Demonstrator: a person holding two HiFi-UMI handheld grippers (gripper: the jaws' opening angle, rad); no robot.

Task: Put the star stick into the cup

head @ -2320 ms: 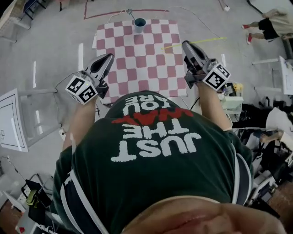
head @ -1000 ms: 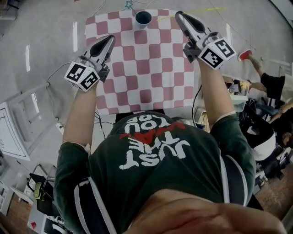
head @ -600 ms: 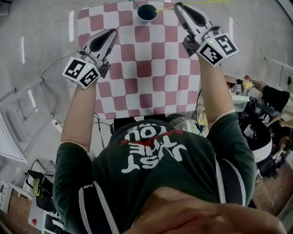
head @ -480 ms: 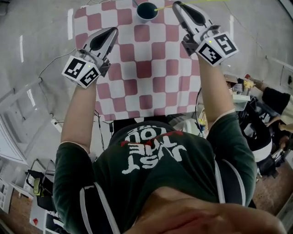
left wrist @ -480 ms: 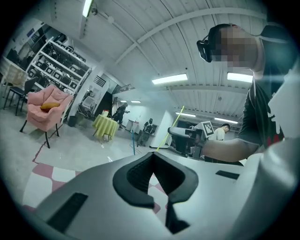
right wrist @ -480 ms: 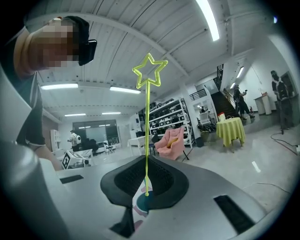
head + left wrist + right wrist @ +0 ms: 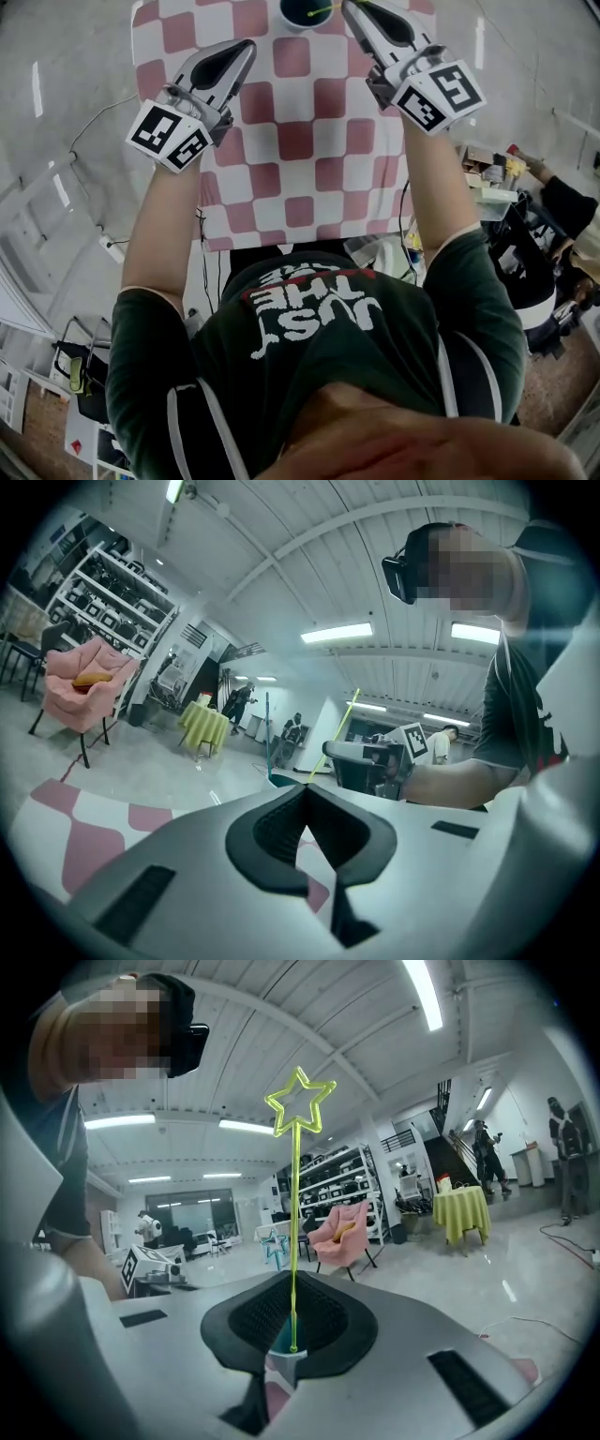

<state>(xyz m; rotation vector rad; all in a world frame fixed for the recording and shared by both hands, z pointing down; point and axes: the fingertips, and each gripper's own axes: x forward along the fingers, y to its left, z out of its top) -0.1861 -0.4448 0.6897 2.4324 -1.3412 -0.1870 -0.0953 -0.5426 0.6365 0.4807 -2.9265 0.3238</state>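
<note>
A thin yellow star stick stands upright between the jaws of my right gripper, which is shut on its lower end. In the head view that gripper is right beside the dark teal cup at the far end of the table, and the star stick reaches over the cup's mouth. The cup shows just past the jaws. My left gripper hovers over the checked cloth, left of the cup, shut and empty. From the left gripper I see the cup and a teal stick rising by it.
The table wears a pink and white checked cloth. A pink armchair and a table with a yellow cloth stand far off. Boxes and gear crowd the floor to the right of the table. People stand in the background.
Both grippers have sunk and moved toward the far end of the table. The right one has carried the yellow stick from beside the cup to over its mouth.
</note>
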